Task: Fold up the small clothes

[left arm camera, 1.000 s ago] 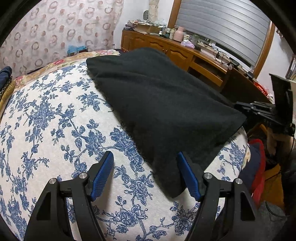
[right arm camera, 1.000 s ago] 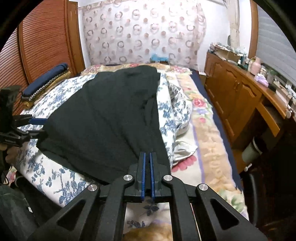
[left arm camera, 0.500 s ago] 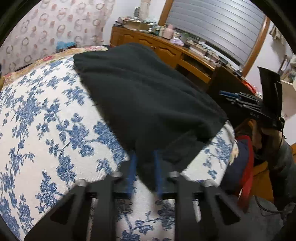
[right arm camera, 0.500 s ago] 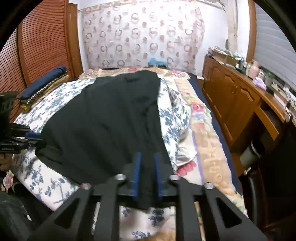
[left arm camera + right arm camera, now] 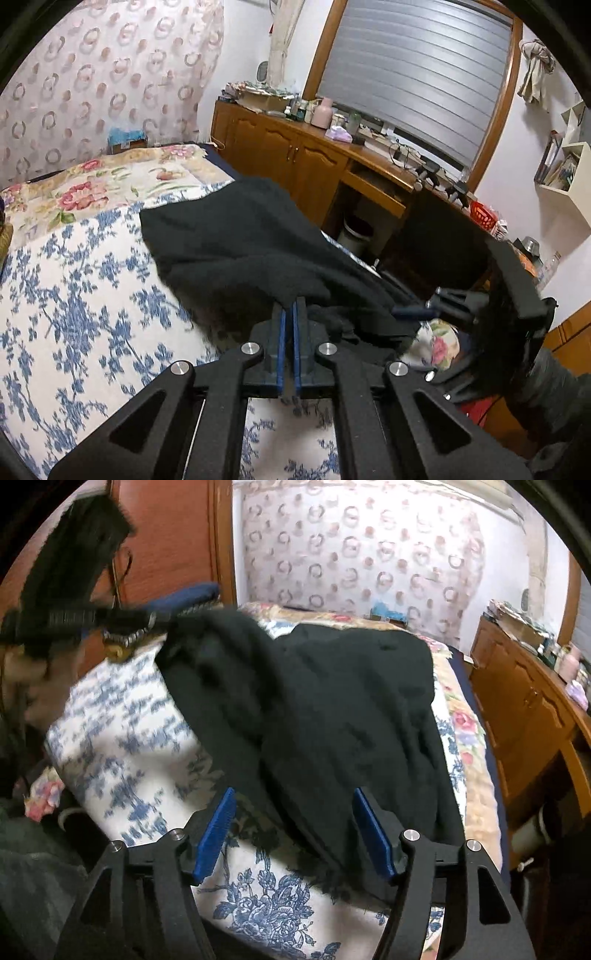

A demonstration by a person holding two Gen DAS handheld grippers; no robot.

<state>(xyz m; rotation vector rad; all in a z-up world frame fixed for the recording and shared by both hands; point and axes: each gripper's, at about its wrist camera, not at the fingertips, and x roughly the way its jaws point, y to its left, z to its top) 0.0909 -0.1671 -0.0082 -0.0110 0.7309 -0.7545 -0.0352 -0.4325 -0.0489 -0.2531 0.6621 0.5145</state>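
Note:
A black garment [image 5: 251, 243] lies spread over the blue-flowered quilt [image 5: 74, 314] on the bed. My left gripper [image 5: 289, 312] is shut on the garment's near corner and holds it lifted off the quilt. In the right wrist view the left gripper [image 5: 159, 617] shows at the upper left with that raised corner hanging from it. My right gripper [image 5: 295, 814] is low at the bed's near edge and its jaws are opening. The garment [image 5: 332, 701] has its edge between the blue pads [image 5: 216, 830], which do not press on it.
A wooden cabinet [image 5: 295, 151] with clutter on top runs along the bed's far side, with a bin [image 5: 354, 230] below it. A person's dark hair [image 5: 74, 554] is at the upper left of the right wrist view. A folded navy item [image 5: 192, 592] lies by the wooden wardrobe [image 5: 166, 535].
My left gripper closed on the garment's near corner and rose with it. My right gripper let go of the garment's edge, opened wide and shifted sideways along the bed.

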